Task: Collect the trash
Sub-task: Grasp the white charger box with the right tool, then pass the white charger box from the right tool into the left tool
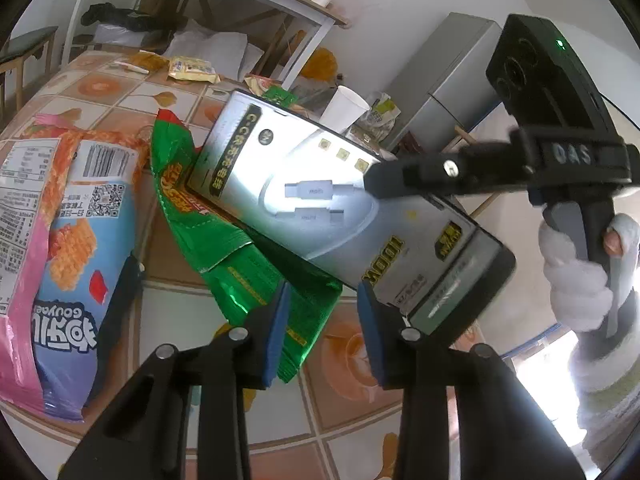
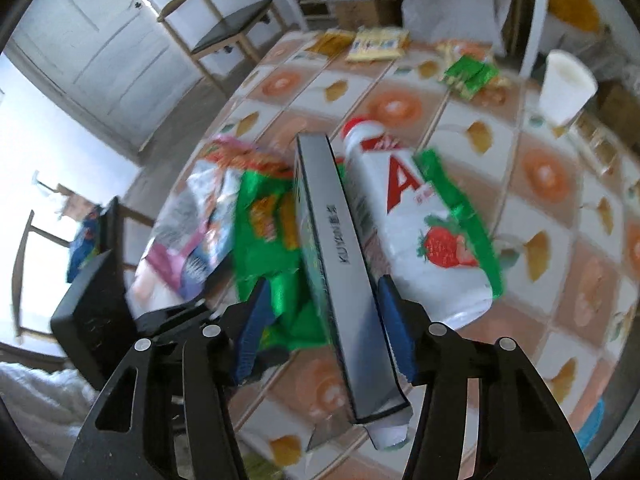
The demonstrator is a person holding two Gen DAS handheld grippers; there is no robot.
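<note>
The right gripper (image 2: pixel 320 328) held a flat cable box (image 2: pixel 340 264) edge-up, its jaws clamped on the box's two broad faces near one end. In the left wrist view that box (image 1: pixel 320 200) hung tilted above the counter (image 1: pixel 348 420), w/ the right gripper (image 1: pixel 420 178) reaching in from the side. The left gripper (image 1: pixel 322 324) hovered low w/ jaws apart and nothing between them; a green snack wrapper (image 1: pixel 256 256) lay just ahead of its pads, partly under the box.

More trash was on the counter: a pink-and-blue snack bag (image 1: pixel 60 240), a white strawberry-print pouch (image 2: pixel 424 216) right beside the box, a paper cup (image 2: pixel 564 88) and small packets (image 2: pixel 376 44) at the far side.

Risks, judged from here: the grip sat near the box's end, so the long free part could lever it and let it twist or slip out. The slick faces wouldn't help. A swing could also knock the pouch or drag the wrapper off the edge. No bin was visible, so the drop spot couldn't be told.
</note>
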